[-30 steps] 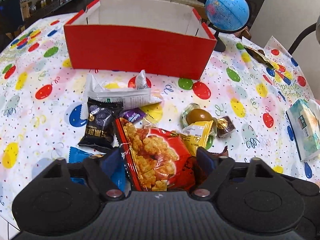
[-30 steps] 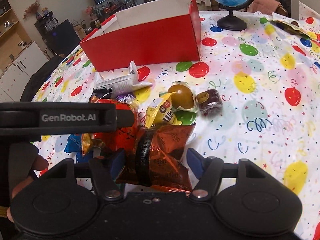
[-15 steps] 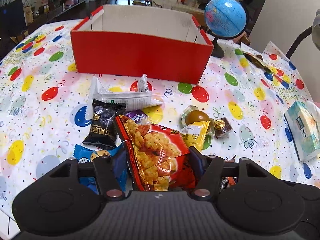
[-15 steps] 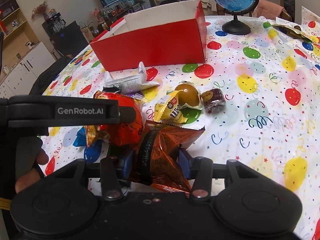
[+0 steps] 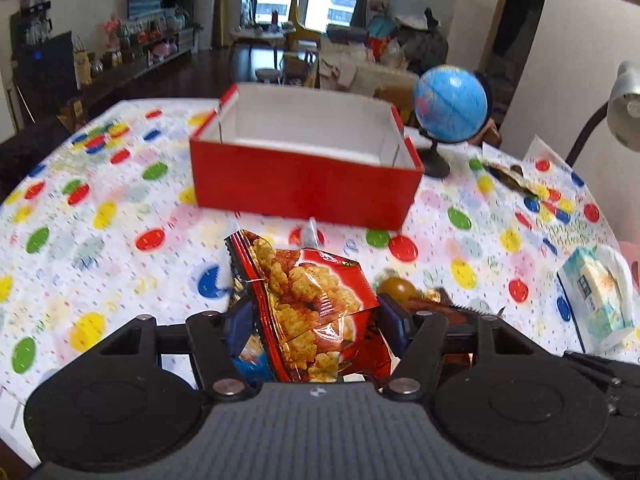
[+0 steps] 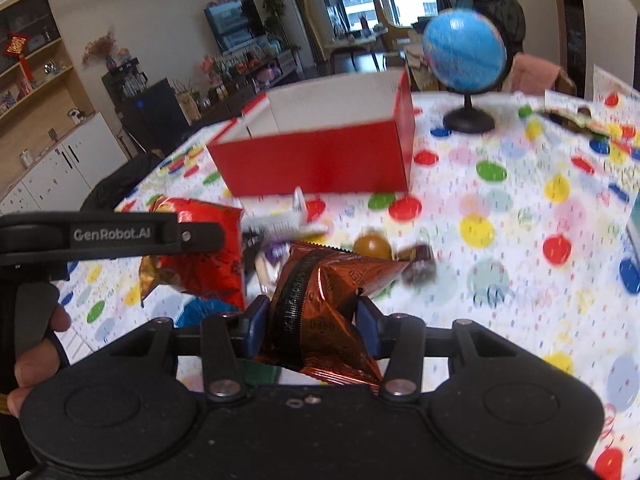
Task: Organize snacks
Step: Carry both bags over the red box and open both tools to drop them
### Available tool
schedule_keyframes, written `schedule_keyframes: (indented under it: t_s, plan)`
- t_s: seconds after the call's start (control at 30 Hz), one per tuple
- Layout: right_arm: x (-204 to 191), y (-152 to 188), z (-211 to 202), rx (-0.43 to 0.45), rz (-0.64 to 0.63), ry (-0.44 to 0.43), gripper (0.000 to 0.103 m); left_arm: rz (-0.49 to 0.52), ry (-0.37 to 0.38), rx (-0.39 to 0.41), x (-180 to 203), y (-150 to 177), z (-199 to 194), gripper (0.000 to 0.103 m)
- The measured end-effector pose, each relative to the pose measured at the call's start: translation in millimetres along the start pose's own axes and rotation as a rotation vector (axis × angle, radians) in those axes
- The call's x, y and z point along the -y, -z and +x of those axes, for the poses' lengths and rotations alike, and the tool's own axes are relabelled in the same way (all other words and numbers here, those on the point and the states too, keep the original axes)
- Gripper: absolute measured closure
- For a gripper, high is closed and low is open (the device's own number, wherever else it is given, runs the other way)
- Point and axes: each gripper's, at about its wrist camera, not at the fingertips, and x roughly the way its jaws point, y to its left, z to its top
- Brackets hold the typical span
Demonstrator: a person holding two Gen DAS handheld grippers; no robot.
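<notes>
- meanwhile, low in the centre of the left wrist view, the left gripper (image 5: 316,316) was clamped on a red cracker bag (image 5: 308,304), its blue pads pressing the bag from both sides; the bag stood tilted, its top corner leaning toward the upper left of the frame.
- low in the centre of the right wrist view, the right gripper (image 6: 312,316) was closed on a copper-brown foil packet (image 6: 320,312), crumpled between the pads.
- the same red cracker bag (image 6: 204,256) showed at the left of the right wrist view, held up beside the other tool's black bar.
- a red box (image 5: 304,168) with a white inside stood open in the upper middle of the left wrist view, on the balloon-print tablecloth (image 5: 100,208).
- between the box and the grippers, loose snacks lay on the cloth: a white wrapper (image 6: 280,222), a brown egg-shaped snack (image 6: 372,245) and a dark wrapped sweet (image 6: 420,268), close together.
- a blue globe (image 5: 450,104) stood at the upper right, just beside the box's right corner.
- a tissue pack (image 5: 596,300) lay at the right edge of the left wrist view.
</notes>
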Motion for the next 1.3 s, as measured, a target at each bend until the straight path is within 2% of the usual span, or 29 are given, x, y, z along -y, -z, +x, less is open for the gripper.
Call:
schedule_keyframes:
  t_s: [0.33, 0.63, 0.97, 1.3]
  plan:
    - [-9, -52, 0, 0.11, -0.059, 0.045, 0.057, 0.027, -0.075, 0.125, -2, -35, -19, 0.039]
    - [-11, -101, 26, 0.15, -0.085, 0.073, 0.057, 0.04, -0.149, 0.208, -5, -81, -5, 0.039]
    - [-2, -152, 79, 0.193, -0.118, 0.096, 0.057, 0.041, -0.203, 0.287, -12, -131, 46, 0.039]
    - [7, -179, 148, 0.131, -0.134, 0.1, 0.057, 0.038, -0.24, 0.244, -23, -162, 120, 0.039]
